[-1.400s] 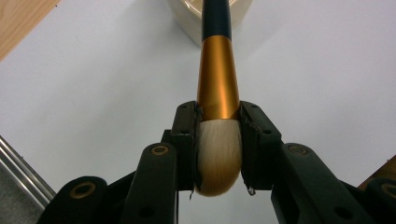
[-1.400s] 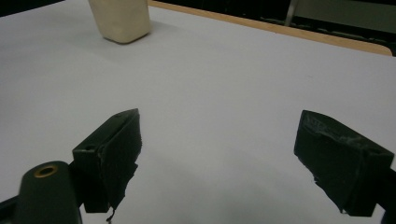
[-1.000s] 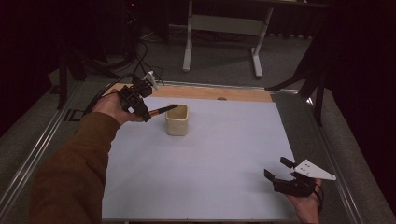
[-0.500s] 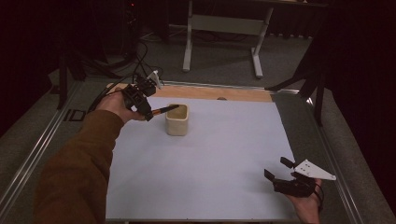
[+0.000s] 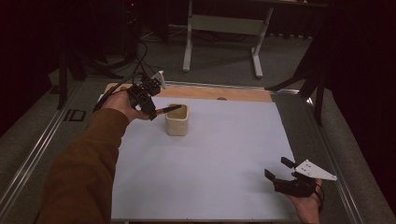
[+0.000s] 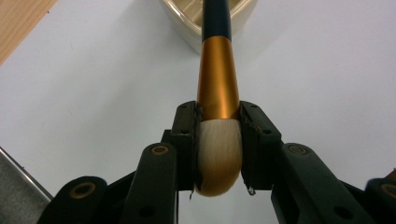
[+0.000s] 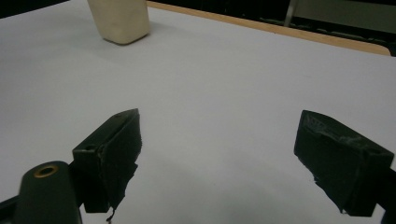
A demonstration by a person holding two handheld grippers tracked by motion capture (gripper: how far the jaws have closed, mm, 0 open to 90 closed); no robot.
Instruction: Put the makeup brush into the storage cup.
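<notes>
Left gripper (image 5: 150,111) at far left of mat (image 5: 224,154) in high view, pinching brush (image 5: 167,110), handle pointing right over cup (image 5: 178,120) rim, right gripper (image 5: 279,173) spread near right corner, left gripper view: jaws squeezing pale bristles (image 6: 218,154), gold ferrule and dark handle running away into cup (image 6: 187,23), right gripper view: jaws wide above bare mat (image 7: 224,93), cup (image 7: 122,18) far off.

brushes: 1 (image 6: 217,88) | cups: 1 (image 5: 178,121) | grippers: 2 (image 5: 150,105) (image 5: 279,173) | tables: 1 (image 5: 224,154)
</notes>
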